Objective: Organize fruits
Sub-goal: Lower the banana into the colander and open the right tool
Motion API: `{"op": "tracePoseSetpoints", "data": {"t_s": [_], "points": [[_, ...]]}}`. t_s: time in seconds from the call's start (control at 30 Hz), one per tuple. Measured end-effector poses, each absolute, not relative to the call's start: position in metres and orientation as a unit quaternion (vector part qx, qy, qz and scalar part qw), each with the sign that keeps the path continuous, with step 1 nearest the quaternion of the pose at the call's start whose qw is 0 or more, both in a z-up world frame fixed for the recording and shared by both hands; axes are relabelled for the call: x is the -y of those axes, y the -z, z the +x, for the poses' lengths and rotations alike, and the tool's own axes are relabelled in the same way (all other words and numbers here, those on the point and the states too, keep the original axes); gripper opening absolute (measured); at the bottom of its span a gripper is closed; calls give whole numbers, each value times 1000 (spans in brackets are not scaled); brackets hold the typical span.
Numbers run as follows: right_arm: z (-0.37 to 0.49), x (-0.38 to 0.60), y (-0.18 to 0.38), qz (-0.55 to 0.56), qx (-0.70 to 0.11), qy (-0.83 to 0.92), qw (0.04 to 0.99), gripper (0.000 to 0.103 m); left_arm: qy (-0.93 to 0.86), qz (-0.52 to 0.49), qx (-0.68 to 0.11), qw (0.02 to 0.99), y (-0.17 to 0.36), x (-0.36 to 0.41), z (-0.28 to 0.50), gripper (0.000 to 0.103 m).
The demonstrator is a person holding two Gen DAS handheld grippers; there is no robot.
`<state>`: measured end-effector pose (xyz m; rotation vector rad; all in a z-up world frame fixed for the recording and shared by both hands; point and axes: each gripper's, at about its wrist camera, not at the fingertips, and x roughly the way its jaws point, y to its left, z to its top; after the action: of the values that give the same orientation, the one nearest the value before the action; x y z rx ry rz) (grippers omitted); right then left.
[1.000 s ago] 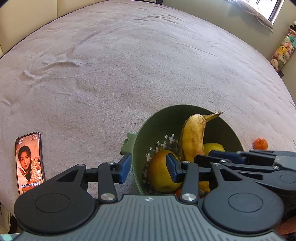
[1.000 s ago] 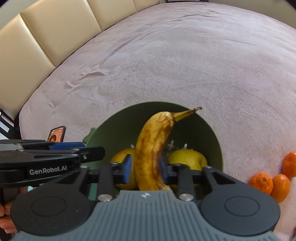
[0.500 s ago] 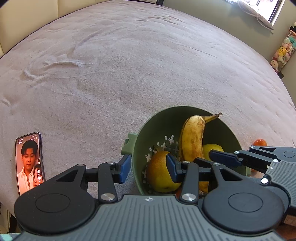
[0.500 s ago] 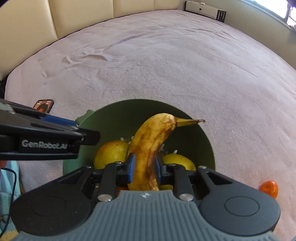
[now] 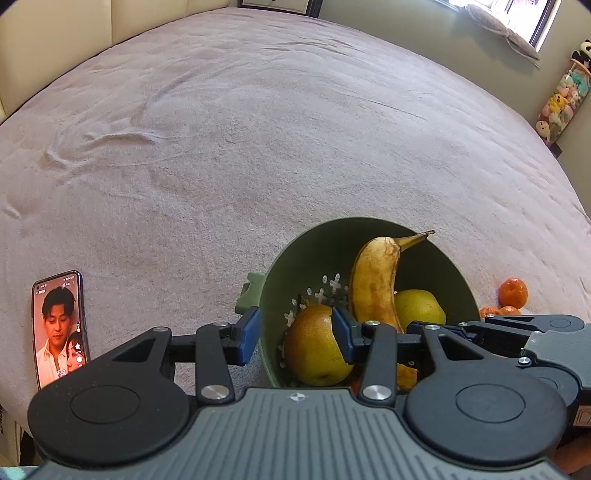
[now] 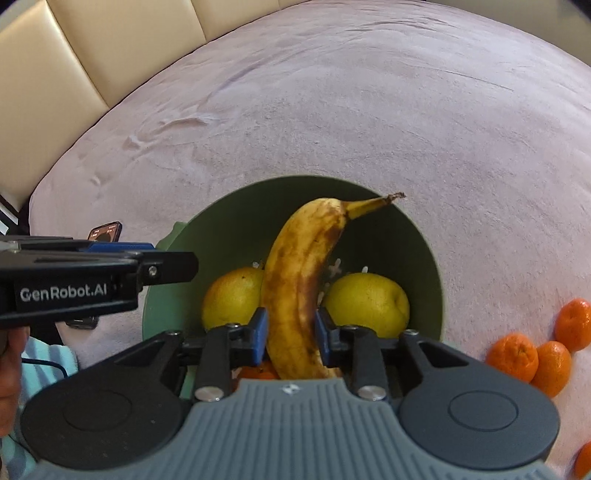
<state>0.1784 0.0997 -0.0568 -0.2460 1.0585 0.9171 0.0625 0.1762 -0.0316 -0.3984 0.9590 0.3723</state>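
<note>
surface: mauve bedspread (image 5: 258,147) | behind: cream padded headboard (image 6: 74,55) | right: bright window (image 5: 543,18), perhaps plush toys (image 5: 557,107)

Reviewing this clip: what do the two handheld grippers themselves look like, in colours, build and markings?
Both match: a ribbed grey body, two round black discs, black linkage arms with silver screws and blue finger pads. The left gripper shows white "GenRobot.AI" lettering on its black side in the right wrist view; the right gripper shows a small emblem on its grey body.

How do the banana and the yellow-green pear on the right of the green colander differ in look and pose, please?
The banana is long, curved and brown-blotched; the pear is round and almost unmarked. The banana stands steeply, stem over the colander's far rim, while the pear sits low inside. The right gripper clamps the banana; nothing grips the pear. Both are yellowish fruit within the colander.
</note>
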Motion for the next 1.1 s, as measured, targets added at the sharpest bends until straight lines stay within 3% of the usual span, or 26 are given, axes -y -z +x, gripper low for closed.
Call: {"op": "tracePoseSetpoints", "data": {"t_s": [0.13,0.33,0.57,0.7,1.1], "points": [[169,-105,58,-144,-465,-423,764,25,-179,-192,-453,852,31,-177,61,51],[123,-129,57,-330,-339,-438,765,25,-182,-199,-449,852,29,-179,59,51],[163,-107,56,-194,-431,-443,761,25,-173,-200,-451,853,27,-175,60,51],[171,-98,55,-148,-465,-452,747,37,-170,-196,-450,854,27,-173,61,51],[133,-117,65,-286,-381,-457,751,33,-177,-202,-451,851,27,-178,56,51]]}}
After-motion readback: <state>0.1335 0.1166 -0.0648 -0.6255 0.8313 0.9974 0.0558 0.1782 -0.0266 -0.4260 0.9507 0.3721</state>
